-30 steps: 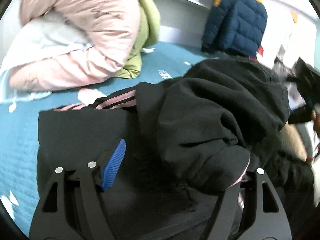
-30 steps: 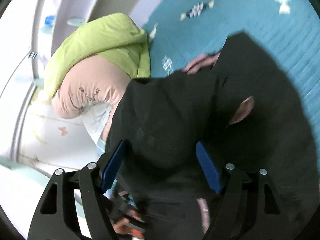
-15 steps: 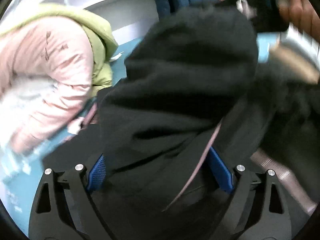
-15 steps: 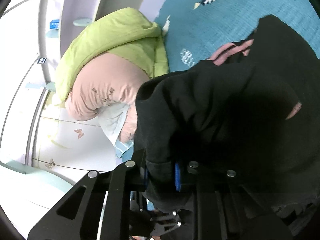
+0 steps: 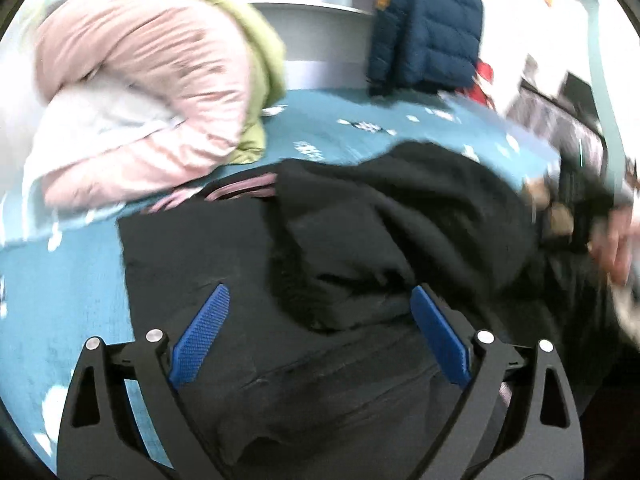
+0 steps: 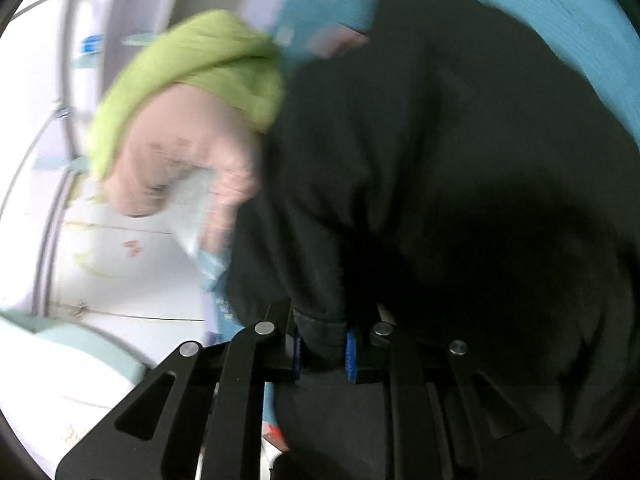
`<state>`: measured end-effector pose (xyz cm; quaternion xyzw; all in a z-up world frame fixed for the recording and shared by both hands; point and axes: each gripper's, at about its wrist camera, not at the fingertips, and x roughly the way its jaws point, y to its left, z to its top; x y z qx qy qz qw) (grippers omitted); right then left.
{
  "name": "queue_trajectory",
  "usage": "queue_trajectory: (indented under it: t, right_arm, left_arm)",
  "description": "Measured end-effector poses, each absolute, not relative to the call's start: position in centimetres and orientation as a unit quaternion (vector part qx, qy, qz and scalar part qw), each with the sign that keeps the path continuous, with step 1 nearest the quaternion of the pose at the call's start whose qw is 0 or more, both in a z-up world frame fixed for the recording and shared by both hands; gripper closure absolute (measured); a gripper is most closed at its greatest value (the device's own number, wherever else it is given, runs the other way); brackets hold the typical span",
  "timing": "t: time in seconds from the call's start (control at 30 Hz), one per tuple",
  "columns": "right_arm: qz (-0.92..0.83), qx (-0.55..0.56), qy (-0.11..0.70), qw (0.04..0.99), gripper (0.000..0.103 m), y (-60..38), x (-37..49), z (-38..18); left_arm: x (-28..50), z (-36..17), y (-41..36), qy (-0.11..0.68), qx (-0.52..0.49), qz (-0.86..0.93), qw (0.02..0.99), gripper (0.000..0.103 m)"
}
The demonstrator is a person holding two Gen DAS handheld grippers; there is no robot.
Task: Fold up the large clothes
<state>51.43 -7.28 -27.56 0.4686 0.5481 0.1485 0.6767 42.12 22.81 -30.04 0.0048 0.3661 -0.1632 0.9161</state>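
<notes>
bedding fills the far side of the scene: a pink quilt [image 5: 152,92] rolled up with a lime green blanket [image 5: 260,64] wrapped round its outer edge, and a pale blue-white sheet [image 5: 92,120] tucked under it, all piled on the teal bedspread [image 5: 52,288]. the right wrist view shows the same pile, with the green blanket [image 6: 192,64] above the pink quilt [image 6: 180,148]. a navy puffer jacket [image 5: 428,28] with a mustard yellow collar stands at the back against a pale wall ledge. dark clutter at the far right edge is too blurred to make out. a person's hand [image 5: 616,244] shows there, smeared by motion.

the black garment [image 5: 360,240] lies on the bedspread, spread flat toward the left and heaped into thick rumpled folds toward the right. it looks like heavy, soft fleece. pink striped trim [image 5: 244,190] peeks out at its far edge, next to the quilt. nothing lies on top of it.

the left gripper [image 5: 320,332] hangs over the flat part of the garment, its blue pads [image 5: 200,336] spread wide and opening, with nothing pinched between them; a fold of the cloth sits just beyond them. the right gripper [image 6: 322,354] is pressed together on a hemmed edge of the black garment [image 6: 440,160], the cloth bunched between its blue pads [image 6: 350,356].

white motifs are scattered over the bedspread, but no writing or label can be read anywhere.
</notes>
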Motion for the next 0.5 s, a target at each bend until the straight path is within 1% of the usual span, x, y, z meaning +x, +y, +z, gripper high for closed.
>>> queue_trajectory:
  t: [0.07,0.13,0.27,0.33,0.4,0.47,0.5]
  right_arm:
    - [0.134,0.489,0.542,0.670,0.089,-7.5,50.1,-30.4]
    - [0.130,0.491,0.525,0.683,0.088,-7.5,50.0,-31.4]
    - [0.127,0.466,0.518,0.706,0.086,-6.6,50.2,-30.7]
    - [0.128,0.453,0.518,0.714,0.083,-6.4,50.3,-30.2]
    - [0.127,0.447,0.522,0.715,0.080,-6.4,50.5,-29.8]
    - [0.130,0.437,0.525,0.718,0.076,-6.5,50.7,-29.2]
    - [0.130,0.432,0.527,0.720,0.072,-6.5,50.7,-28.9]
  left_arm:
    - [42.6,-29.4,22.6,0.367,-0.014,-0.157,0.917,0.010]
    - [43.7,-28.5,21.5,0.366,-0.032,-0.156,0.917,0.010]
    - [45.6,-26.2,17.2,0.335,-0.079,-0.198,0.918,0.010]
    - [47.3,-26.3,15.1,0.329,-0.127,-0.226,0.908,0.010]
    - [49.5,-27.9,13.1,0.365,-0.156,-0.238,0.887,0.010]
    - [51.5,-31.4,11.1,0.435,-0.143,-0.214,0.863,0.011]
    - [52.3,-34.2,10.9,0.488,-0.124,-0.165,0.848,0.011]
